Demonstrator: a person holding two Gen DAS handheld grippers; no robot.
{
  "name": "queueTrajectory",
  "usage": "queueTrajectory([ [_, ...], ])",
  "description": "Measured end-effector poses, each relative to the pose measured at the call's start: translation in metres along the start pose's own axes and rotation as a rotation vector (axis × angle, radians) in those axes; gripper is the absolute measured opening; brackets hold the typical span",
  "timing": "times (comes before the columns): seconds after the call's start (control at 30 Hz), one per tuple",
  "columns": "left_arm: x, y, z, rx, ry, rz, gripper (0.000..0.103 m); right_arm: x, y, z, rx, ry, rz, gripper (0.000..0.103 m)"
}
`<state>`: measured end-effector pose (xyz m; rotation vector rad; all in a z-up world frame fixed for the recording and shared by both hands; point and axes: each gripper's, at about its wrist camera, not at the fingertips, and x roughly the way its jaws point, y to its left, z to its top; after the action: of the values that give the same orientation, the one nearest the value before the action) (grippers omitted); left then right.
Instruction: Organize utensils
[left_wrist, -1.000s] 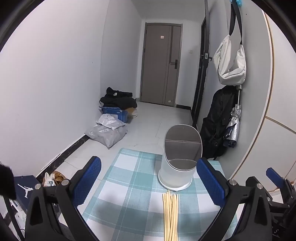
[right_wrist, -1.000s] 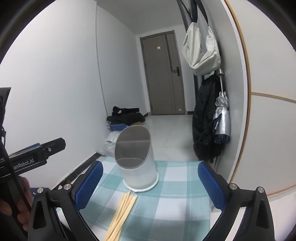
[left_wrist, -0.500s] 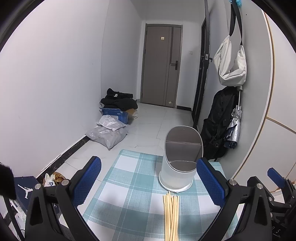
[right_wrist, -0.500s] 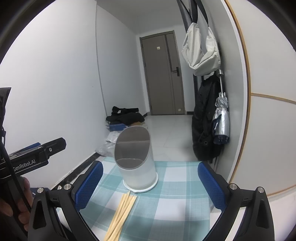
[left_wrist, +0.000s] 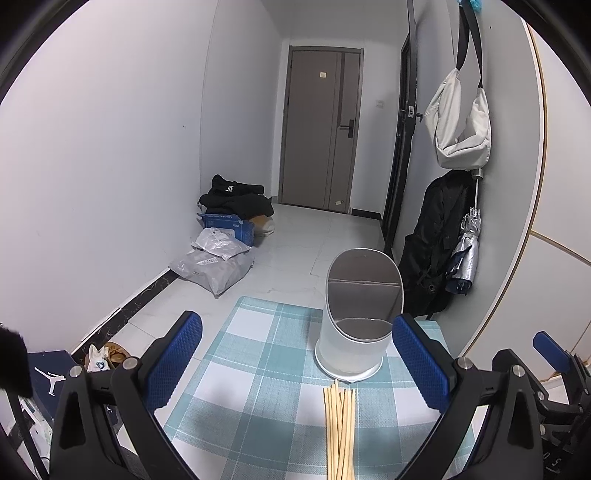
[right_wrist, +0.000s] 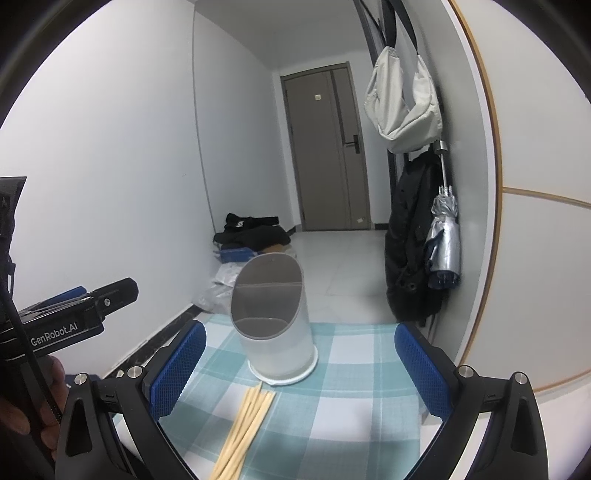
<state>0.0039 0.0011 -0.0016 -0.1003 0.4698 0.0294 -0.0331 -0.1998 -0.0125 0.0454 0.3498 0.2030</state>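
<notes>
Both tongs, left (left_wrist: 297, 360) and right (right_wrist: 301, 363), hang spread and empty. Chopsticks (left_wrist: 340, 430) lie at six o'clock of the holder (left_wrist: 356, 317) on the desk (left_wrist: 258, 369). A careless grab may scatter them.

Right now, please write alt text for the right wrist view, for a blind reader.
Open blue-padded tongs frame a bundle of wooden chopsticks lying on a checked tablecloth, just before an empty white utensil holder. Behind is a hallway with a closed door.
</notes>
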Motion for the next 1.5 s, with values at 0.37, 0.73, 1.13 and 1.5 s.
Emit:
queueTrajectory([
  [0.37,0.003,0.0,0.002,-0.005,-0.001,0.003,0.101,0.0,0.0,-0.001,0.004,0.001,-0.001,0.103],
  [0.73,0.008,-0.001,-0.004,0.006,0.025,0.012,0.101,0.003,0.0,-0.004,0.016,0.005,0.02,0.103],
  [1.13,0.014,0.002,-0.003,0.005,0.038,0.01,0.101,0.007,0.002,-0.004,0.01,0.013,0.014,0.103],
  [1.5,0.037,0.008,-0.009,-0.009,0.083,0.002,0.101,0.025,0.002,-0.008,-0.001,0.07,-0.005,0.103],
])
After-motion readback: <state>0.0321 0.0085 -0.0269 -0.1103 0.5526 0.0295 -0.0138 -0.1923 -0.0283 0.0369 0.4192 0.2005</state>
